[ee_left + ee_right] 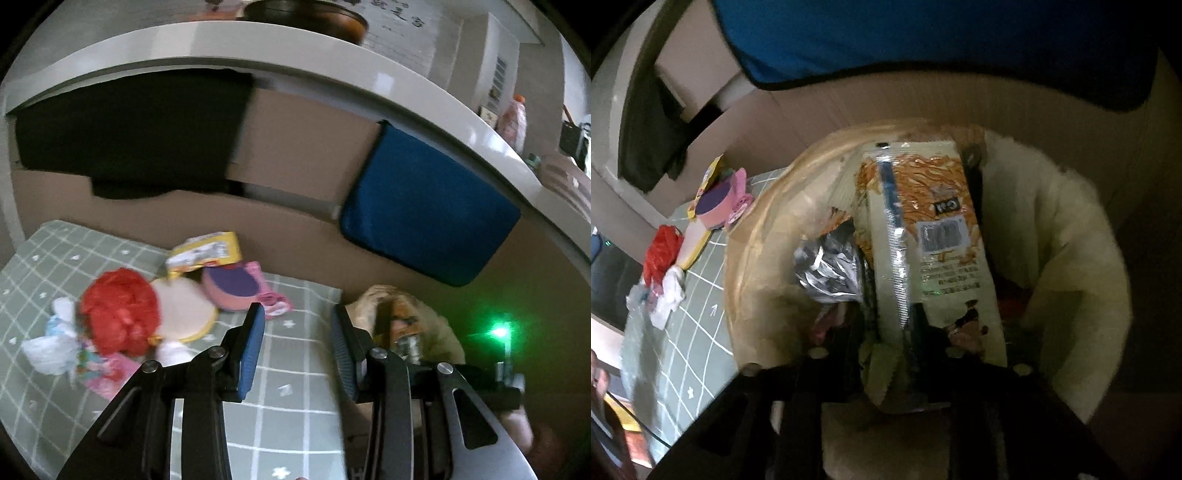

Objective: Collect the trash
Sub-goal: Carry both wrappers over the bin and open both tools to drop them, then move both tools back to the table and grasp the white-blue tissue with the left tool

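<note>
Poised above the tabletop (295,406) with the left claw (299,339): jaws apart, nothing between the ribbed blue pads; black metal links and round rivets behind them; beneath, a soft grey-green cloth crossed by a thin white grid and dotted with small white marks.

Heaped on the cloth to the left of that claw: a crumpled red plastic bag (118,310), glossy and puffed; a wad of white tissue (48,350) just beside it; a flat pink printed wrapper (107,373) touching both; a round cream disc (184,310) with a yellow rim; a pink rounded piece with a purple oval face (232,288); a yellow printed packet (207,253), bent, at the back.

Pointed steeply down into the trash bin (753,295) with the right claw (916,332): round mouth, lined with a thin translucent beige bag, wrinkled over the rim; bin just beside the tabletop edge.

Lying lengthwise between the dark fingers, over the bin mouth: a long noodle packet (931,229), shiny cream film with orange noodle print, a crimped centre seam, a barcode panel; too dark and blurred to tell whether the pads press on it.

Already inside, left of the packet: a crushed silver foil wrapper (827,266), sharply creased.

Hanging behind, against brown cardboard: a padded blue cushion (424,210) with dark piping.
</note>
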`<action>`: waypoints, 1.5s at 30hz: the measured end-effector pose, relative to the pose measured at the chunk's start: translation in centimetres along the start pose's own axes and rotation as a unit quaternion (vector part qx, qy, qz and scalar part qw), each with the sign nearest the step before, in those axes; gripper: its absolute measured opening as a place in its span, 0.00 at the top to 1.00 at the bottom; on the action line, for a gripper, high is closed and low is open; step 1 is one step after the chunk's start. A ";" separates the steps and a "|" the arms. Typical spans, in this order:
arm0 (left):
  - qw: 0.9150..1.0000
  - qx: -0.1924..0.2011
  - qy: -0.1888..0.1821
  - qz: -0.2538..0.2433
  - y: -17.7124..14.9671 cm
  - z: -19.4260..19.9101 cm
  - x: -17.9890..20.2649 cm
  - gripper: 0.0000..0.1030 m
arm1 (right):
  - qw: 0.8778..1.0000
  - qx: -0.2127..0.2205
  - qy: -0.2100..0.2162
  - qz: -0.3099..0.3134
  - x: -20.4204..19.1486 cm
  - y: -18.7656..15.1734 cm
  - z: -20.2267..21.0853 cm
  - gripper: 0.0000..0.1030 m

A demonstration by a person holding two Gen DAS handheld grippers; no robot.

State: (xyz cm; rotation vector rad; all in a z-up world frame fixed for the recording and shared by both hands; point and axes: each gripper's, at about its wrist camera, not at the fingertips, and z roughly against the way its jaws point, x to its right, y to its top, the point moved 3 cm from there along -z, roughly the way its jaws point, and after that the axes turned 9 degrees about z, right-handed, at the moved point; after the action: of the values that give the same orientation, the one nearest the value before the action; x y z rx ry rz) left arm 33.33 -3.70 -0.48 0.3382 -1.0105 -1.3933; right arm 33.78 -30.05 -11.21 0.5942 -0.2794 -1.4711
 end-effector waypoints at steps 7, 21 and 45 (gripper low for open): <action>0.999 0.013 0.045 0.005 -0.3 1.5 -3.7 0.62 | 0.998 0.049 -0.031 0.020 -1.8 0.8 4.8 0.51; 0.994 0.019 0.079 0.073 -0.7 4.0 -12.8 0.62 | 0.987 0.130 -0.051 0.077 -10.3 5.2 8.4 0.61; 0.970 -0.039 0.163 0.178 0.1 -2.2 -26.6 0.56 | 0.985 0.112 0.026 0.130 -18.0 5.8 0.1 0.48</action>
State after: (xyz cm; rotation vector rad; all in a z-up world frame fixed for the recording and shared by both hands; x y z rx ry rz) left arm 38.66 19.80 -11.89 0.2978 -0.7012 -1.0082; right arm 36.80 -12.53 -4.86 0.7472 -0.4677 -1.1780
